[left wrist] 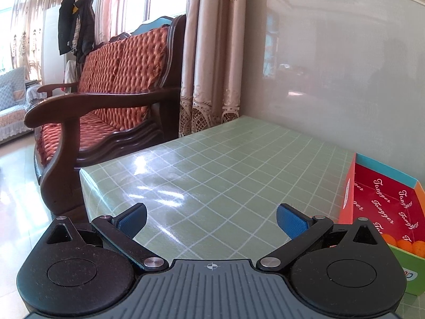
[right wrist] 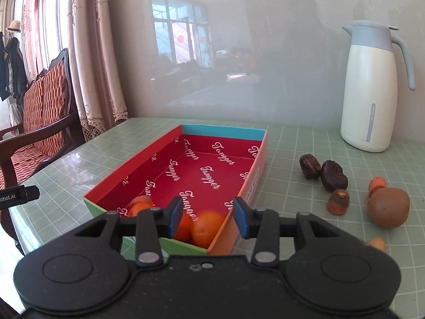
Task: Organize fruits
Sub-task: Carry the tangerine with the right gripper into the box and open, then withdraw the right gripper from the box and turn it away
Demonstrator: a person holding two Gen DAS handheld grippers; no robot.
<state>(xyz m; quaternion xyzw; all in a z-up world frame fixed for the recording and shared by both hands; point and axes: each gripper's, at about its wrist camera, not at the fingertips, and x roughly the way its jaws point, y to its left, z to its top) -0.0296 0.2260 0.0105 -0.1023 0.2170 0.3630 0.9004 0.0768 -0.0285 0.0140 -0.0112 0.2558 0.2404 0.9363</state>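
A red cardboard box (right wrist: 170, 146) with a blue far wall lies on the green checked table. Several oranges (right wrist: 205, 224) lie in its near end. My right gripper (right wrist: 208, 219) is open and empty, just above the box's near right corner, over the oranges. To the right of the box lie two dark brown fruits (right wrist: 333, 178), a small brown-orange piece (right wrist: 338, 202), a kiwi (right wrist: 387, 207) and small orange pieces (right wrist: 377, 183). My left gripper (left wrist: 211, 219) is open and empty over bare table, with the box (left wrist: 348, 194) and oranges (left wrist: 409, 246) at its right.
A white and blue thermos jug (right wrist: 372, 90) stands at the back right by the wall. A wooden sofa with red cushions (left wrist: 111, 85) stands beyond the table's left edge (left wrist: 87, 186). Curtains (left wrist: 212, 53) hang behind it.
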